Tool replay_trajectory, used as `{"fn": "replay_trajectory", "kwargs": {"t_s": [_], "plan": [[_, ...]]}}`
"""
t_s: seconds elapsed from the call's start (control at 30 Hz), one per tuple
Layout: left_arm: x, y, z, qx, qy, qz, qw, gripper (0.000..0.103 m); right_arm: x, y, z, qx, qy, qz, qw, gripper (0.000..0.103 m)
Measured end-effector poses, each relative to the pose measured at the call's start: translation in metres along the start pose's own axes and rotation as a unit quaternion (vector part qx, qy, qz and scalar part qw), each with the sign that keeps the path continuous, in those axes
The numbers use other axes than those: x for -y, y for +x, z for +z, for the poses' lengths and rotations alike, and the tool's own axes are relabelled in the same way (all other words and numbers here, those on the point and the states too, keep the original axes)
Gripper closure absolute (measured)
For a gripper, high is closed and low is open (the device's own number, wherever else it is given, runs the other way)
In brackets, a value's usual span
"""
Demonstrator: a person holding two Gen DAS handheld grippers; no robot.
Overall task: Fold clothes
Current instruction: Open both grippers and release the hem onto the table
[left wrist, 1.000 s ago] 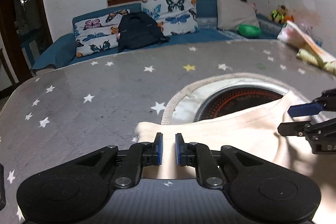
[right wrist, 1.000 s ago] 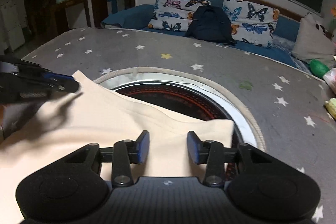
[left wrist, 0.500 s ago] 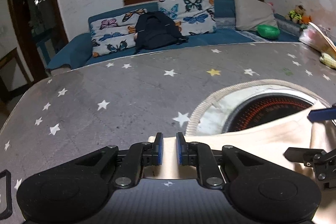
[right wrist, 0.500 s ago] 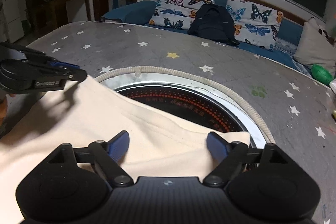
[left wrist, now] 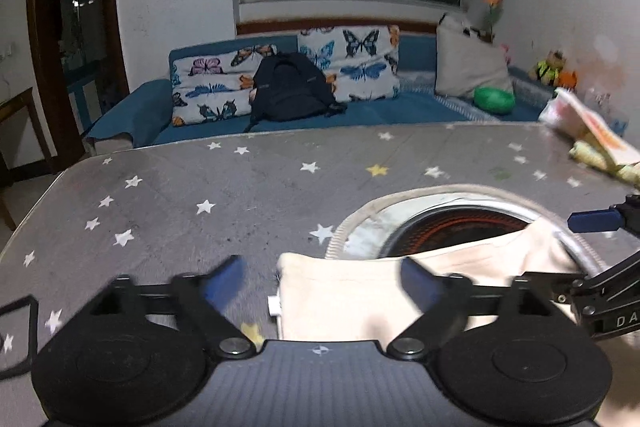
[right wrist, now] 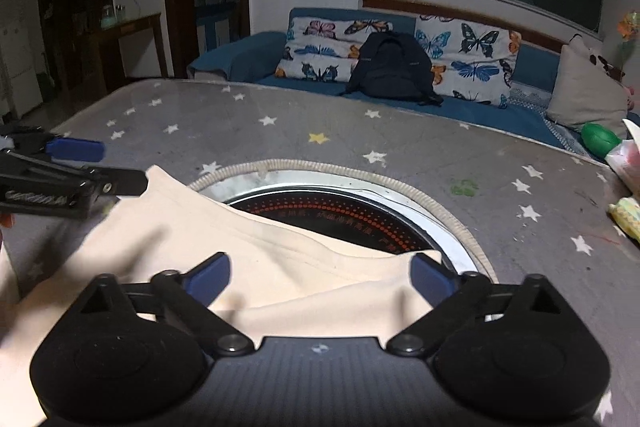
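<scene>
A cream garment (left wrist: 360, 291) (right wrist: 280, 267) lies on the grey star-print table, partly over a round heater set into it. My left gripper (left wrist: 320, 279) hovers over the garment's left corner; its jaws are opening wide and the pads stand clear of the cloth. My right gripper (right wrist: 320, 277) hangs over the garment's right edge, jaws also opening wide, the fabric lying loose below them. Each gripper shows in the other's view: the right one (left wrist: 592, 247) at the right edge, the left one (right wrist: 76, 167) at the left edge.
The round heater (right wrist: 340, 211) with its braided rim sits mid-table. Folded items and packets (left wrist: 592, 147) lie at the table's far right corner. Behind the table stands a blue sofa with butterfly cushions and a black backpack (left wrist: 288, 93). A dark doorway is at the left.
Both grippers went from nearly shut on the garment's top edge to wide open, letting the cloth go. Both lifted slightly and the garment now rests flat on the table.
</scene>
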State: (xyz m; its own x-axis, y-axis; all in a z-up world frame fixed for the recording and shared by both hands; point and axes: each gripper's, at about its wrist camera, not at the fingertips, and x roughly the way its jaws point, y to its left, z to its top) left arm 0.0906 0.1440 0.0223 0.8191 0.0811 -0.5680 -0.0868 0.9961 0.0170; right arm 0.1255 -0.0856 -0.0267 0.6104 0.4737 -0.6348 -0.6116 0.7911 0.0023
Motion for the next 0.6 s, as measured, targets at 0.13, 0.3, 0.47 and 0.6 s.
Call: {"fn": "replay_trajectory", "kwargs": {"t_s": [0.13,0.3,0.47,0.6], "plan": [[0.007,-0.027,-0.013,0.017,0.011,-0.006,0.9998,0.0,-0.007,-0.021,-0.008,0.014,0.0,-0.002,1.0,0.0],[0.011,-0.057,-0.032,0.022,0.008,-0.029,0.9993,0.0,-0.011,-0.04,-0.021,0.009,0.027,-0.009,1.0,0.0],[0.019,-0.077,-0.057,0.002,0.01,-0.059,0.9982,0.0,-0.018,-0.054,-0.045,-0.012,0.03,-0.006,0.999,0.0],[0.032,-0.092,-0.081,-0.007,0.049,-0.048,0.9976,0.0,-0.028,-0.07,-0.067,-0.024,0.013,-0.009,1.0,0.0]]}}
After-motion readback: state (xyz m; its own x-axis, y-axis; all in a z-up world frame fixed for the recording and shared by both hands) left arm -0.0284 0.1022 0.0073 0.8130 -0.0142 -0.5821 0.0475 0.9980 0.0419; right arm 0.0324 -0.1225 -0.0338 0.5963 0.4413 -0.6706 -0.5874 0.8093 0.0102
